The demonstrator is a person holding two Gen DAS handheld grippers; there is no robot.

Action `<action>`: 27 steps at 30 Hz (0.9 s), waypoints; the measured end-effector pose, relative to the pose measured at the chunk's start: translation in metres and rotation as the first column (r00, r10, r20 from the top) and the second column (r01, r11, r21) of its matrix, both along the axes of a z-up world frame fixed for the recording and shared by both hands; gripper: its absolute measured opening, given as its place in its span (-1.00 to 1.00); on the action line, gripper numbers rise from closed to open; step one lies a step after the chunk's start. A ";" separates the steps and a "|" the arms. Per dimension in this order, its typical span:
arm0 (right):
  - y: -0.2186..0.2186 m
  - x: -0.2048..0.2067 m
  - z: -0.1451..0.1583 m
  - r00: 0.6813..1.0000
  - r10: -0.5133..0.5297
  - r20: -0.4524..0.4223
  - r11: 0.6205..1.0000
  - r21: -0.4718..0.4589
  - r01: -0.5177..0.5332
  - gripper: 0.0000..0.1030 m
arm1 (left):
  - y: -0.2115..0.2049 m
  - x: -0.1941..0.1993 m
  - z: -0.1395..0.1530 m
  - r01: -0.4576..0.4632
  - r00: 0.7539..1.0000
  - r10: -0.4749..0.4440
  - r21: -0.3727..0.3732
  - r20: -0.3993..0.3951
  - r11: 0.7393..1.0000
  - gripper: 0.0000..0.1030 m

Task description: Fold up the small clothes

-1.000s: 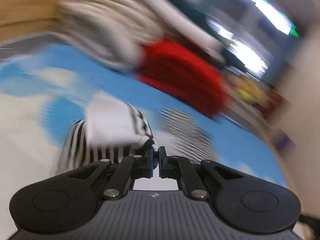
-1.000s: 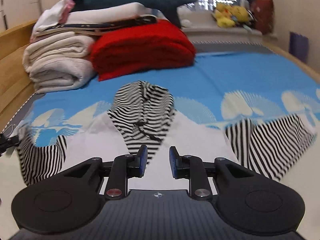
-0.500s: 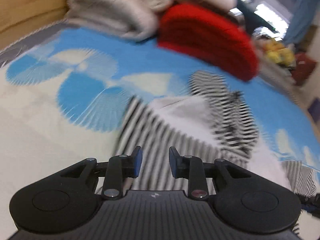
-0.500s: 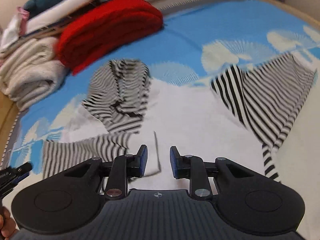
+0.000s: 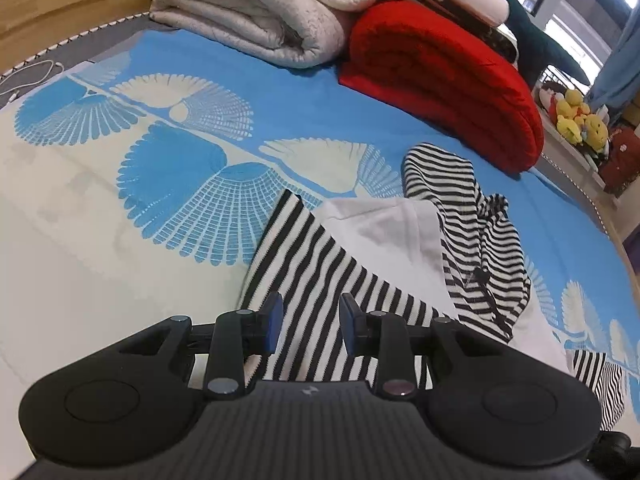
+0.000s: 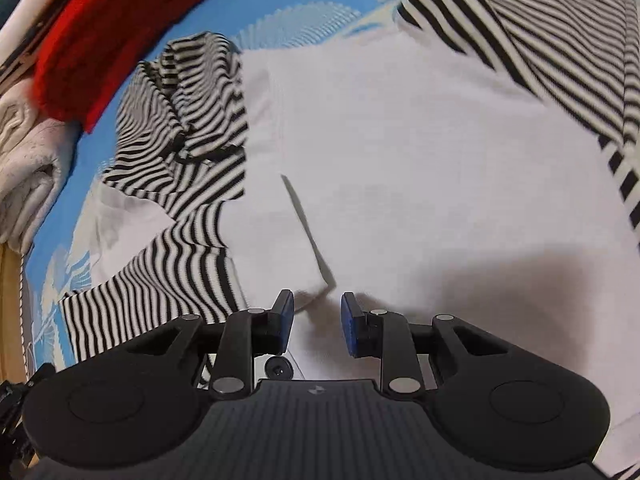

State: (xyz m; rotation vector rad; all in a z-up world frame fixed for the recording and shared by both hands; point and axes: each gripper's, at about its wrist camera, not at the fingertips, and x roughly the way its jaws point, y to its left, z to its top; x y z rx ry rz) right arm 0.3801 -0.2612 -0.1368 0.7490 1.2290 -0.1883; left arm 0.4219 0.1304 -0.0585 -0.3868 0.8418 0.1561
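Note:
A small white hoodie (image 6: 420, 152) with black-and-white striped sleeves and hood lies flat on the bed. Its striped hood (image 6: 188, 120) points toward the blankets. The left striped sleeve (image 5: 316, 280) is folded in over the white body. My left gripper (image 5: 308, 326) is open and empty just above that sleeve. My right gripper (image 6: 316, 326) is open and empty, low over the white body beside a folded edge (image 6: 308, 236). The right striped sleeve (image 6: 560, 40) lies spread out to the side.
A blue and white patterned bedspread (image 5: 180, 168) covers the bed. A folded red blanket (image 5: 440, 80) and a rolled white quilt (image 5: 260, 12) are stacked at the head. Plush toys (image 5: 576, 120) sit far right. A wooden bed frame (image 5: 60, 8) runs along the left.
My left gripper let go of the striped sleeve, opened and drew back; the sleeve now lies folded over the body. My right gripper dropped closer to the white body, still open.

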 end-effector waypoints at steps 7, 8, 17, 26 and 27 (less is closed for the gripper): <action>0.001 0.004 -0.006 0.996 -0.053 0.067 0.998 0.029 0.052 -0.65 | 0.013 -0.001 0.001 -0.031 1.000 0.031 -0.023 -0.003 0.999 -0.35; 0.001 0.005 -0.006 0.996 -0.052 0.076 0.998 0.039 0.049 -0.78 | 0.014 -0.002 0.002 -0.031 1.000 0.031 -0.020 -0.003 0.999 -0.35; -0.015 -0.006 0.069 0.928 -0.028 0.373 0.994 -0.091 0.067 -0.95 | 0.023 0.000 0.000 -0.057 0.998 0.057 -0.014 -0.018 0.998 -0.35; -0.066 -0.014 0.043 0.983 -0.142 0.118 0.947 -0.272 0.169 -0.94 | -0.003 0.008 -0.025 0.076 0.989 -0.082 -0.048 -0.122 0.996 -0.35; -0.069 -0.014 0.043 0.982 -0.143 0.123 0.949 -0.263 0.171 -0.91 | -0.006 0.008 -0.028 0.083 0.988 -0.088 -0.047 -0.129 0.995 -0.35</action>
